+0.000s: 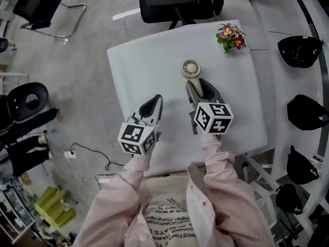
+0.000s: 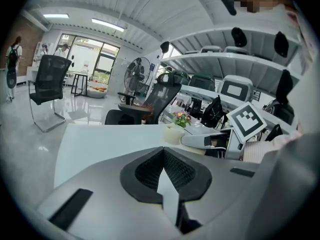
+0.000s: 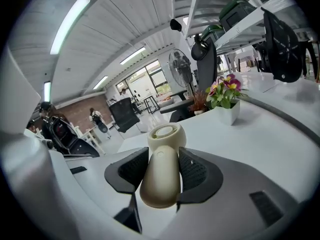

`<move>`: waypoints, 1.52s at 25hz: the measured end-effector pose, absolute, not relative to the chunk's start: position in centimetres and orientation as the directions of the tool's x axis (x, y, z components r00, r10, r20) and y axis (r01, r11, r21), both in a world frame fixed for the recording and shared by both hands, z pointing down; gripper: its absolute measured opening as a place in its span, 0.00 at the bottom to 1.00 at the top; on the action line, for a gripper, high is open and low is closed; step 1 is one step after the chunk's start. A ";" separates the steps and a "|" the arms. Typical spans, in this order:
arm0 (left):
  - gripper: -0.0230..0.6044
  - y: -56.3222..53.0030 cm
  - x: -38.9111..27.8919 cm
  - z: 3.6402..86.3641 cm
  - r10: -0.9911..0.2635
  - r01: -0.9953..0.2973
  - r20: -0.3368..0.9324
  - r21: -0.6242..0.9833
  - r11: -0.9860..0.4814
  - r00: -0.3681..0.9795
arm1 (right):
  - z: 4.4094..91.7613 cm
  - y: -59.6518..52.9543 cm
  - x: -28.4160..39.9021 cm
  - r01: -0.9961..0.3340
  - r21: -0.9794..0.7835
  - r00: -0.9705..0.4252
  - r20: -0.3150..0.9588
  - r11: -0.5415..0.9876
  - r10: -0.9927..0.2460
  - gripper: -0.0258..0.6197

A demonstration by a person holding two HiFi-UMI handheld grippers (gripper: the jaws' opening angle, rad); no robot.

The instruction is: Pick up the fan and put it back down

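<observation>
The fan [image 1: 191, 70], a small cream hand model, lies with its handle between the jaws of the right gripper [image 1: 199, 86], over the middle of the white counter [image 1: 149, 66]. The left gripper [image 1: 154, 103] is just beside it, with jaws closed and empty. A flower pot [image 1: 231, 36] stands at the far corner, well apart, and a dark office chair [image 1: 175, 4] waits behind on the grey floor [image 1: 77, 55].

In the left gripper view the left gripper [image 2: 163, 170] has its pads together, and the counter [image 2: 100, 144] in front is bare.

In the right gripper view the pads press on the handle of the fan [image 3: 161, 169] from both sides. Whether it touches the counter I cannot tell. For setting it down well, I judge the handle should be kept level (its round head is heavier) and the jaws opened only when it rests.
</observation>
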State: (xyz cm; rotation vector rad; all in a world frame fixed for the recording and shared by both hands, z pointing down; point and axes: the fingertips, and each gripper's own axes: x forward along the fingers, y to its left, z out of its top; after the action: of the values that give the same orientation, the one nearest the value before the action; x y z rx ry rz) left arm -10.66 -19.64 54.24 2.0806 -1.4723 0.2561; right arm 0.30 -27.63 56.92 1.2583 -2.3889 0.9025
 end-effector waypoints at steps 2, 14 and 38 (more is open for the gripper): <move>0.04 -19.9 -10.6 55.1 -0.795 -0.910 0.475 0.348 -0.225 0.378 | 58.1 -27.9 0.2 -0.824 -0.390 -0.566 0.530 0.412 -0.631 0.32; 0.04 -20.3 -10.9 58.0 -0.768 -0.907 0.520 0.378 -0.185 0.374 | 62.0 -27.9 -0.4 -0.838 -0.362 -0.546 0.580 0.409 -0.605 0.32; 0.04 -19.8 -10.5 58.7 -0.759 -0.906 0.531 0.383 -0.182 0.377 | 65.0 -26.7 -1.0 -0.834 -0.232 -0.515 0.654 0.501 -0.554 0.33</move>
State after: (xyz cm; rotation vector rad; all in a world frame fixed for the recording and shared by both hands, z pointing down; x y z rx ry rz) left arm -10.50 -19.81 58.74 1.9887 -1.4294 0.2894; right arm -1.04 -26.68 65.04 1.1382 -2.2424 0.7350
